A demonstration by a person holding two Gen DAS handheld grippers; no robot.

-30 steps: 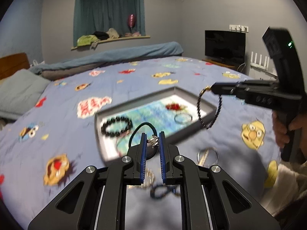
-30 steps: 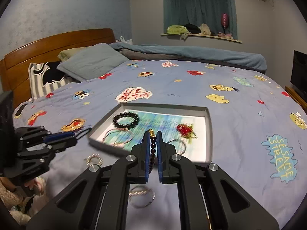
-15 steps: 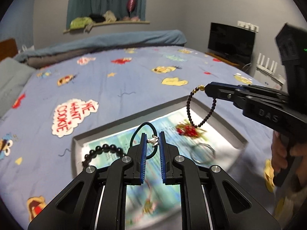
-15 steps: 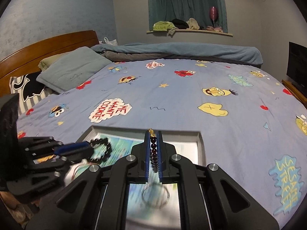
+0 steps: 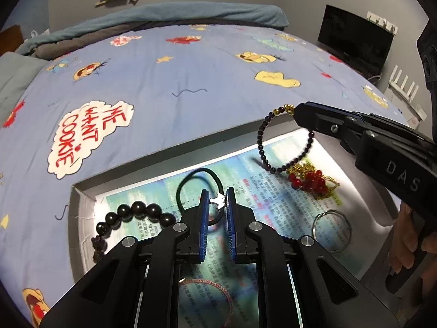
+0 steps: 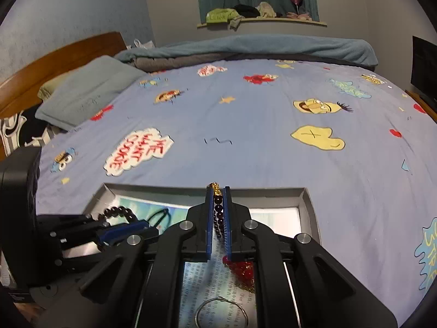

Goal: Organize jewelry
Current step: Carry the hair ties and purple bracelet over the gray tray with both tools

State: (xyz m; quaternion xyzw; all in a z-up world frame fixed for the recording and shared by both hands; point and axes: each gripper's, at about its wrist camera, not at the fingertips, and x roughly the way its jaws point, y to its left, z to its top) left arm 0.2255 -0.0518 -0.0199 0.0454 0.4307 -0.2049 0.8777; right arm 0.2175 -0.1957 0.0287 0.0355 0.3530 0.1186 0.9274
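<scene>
A grey tray [image 5: 82, 191] with a printed paper liner lies on the bed. My left gripper [image 5: 217, 199] is shut on a black cord bracelet [image 5: 188, 183] with a small white charm, held over the tray's middle. My right gripper [image 6: 217, 191] is shut on a dark red bead bracelet [image 5: 262, 147] with gold beads, which hangs over the tray's far right part. The right gripper also shows in the left wrist view [image 5: 297, 113]. In the tray lie a black bead bracelet [image 5: 136, 213], a red-and-gold piece [image 5: 311, 180], a thin silver ring bangle [image 5: 331, 231] and a red string bracelet [image 5: 213, 284].
The blue cartoon bedsheet [image 6: 245, 125] spreads beyond the tray. A grey pillow [image 6: 87, 93] and wooden headboard [image 6: 54, 60] are at far left. A folded blanket [image 6: 259, 49] lies at the far edge. A TV [image 5: 355, 38] stands to the right.
Both grippers have moved forward and lower over the tray, each keeping hold of its bracelet. The tray now fills the lower part of both views.
</scene>
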